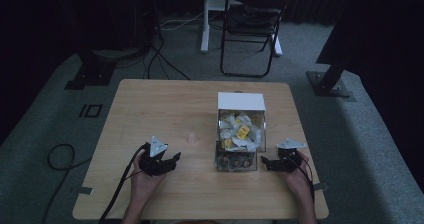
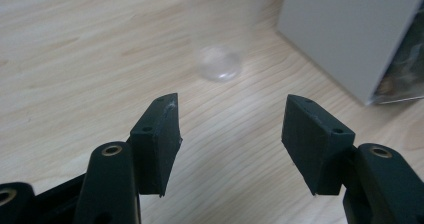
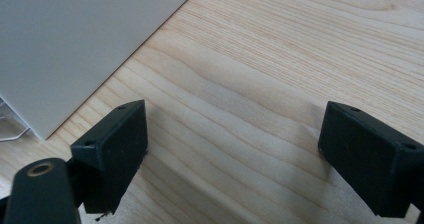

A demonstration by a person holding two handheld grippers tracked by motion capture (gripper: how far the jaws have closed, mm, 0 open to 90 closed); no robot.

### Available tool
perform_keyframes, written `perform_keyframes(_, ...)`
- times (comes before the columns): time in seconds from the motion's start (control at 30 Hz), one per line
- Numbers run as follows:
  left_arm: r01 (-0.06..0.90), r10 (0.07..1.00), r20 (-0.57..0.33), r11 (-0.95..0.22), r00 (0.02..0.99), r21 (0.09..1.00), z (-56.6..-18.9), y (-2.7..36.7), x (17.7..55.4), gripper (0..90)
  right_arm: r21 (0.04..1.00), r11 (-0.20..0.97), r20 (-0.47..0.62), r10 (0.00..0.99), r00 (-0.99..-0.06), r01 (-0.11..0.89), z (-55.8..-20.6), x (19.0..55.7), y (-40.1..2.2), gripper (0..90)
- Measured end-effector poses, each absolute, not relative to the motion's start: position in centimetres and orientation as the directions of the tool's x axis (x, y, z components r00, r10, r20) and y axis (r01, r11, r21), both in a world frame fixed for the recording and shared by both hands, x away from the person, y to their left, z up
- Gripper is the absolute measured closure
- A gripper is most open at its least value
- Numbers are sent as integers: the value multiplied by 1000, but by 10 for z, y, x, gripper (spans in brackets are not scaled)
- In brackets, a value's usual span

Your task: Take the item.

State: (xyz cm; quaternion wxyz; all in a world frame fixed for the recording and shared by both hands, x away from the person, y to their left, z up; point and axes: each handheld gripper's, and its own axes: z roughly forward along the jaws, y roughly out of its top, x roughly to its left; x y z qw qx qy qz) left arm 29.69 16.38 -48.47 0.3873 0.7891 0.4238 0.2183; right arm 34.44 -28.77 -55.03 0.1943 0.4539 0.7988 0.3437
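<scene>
Dim room, wooden surface [image 1: 165, 109] with a clear box [image 1: 240, 134] of packets; both grippers sit low, left gripper [image 1: 167, 160] nearer a clear cup [image 1: 191, 135]. Left gripper view: fingers [image 2: 159, 134] wide apart, holding nothing, cup [image 2: 220, 34] just ahead, so looks like the approach; next, straddle it. Right gripper view: fingers [image 3: 117, 144] wide too, nothing held, beside the box [image 3: 75, 44].

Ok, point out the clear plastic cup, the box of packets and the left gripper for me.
clear plastic cup [image 2: 219, 59], left gripper view, on its round base.
box of packets [image 1: 240, 102], high view, on its white lid flap.
left gripper [image 2: 230, 144], left gripper view, midway between its open fingertips.
</scene>
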Motion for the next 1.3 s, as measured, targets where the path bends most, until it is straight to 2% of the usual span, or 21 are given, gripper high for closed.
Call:
perform_keyframes(0.67,368,691,9,-396,723,841,-466,120,267,422,725,352,1,859,-512,592,-550,344,-288,121)
perform_keyframes(1.3,306,592,13,-435,806,847,-471,83,258,447,725,352,2,859,-512,592,-550,344,-288,121)
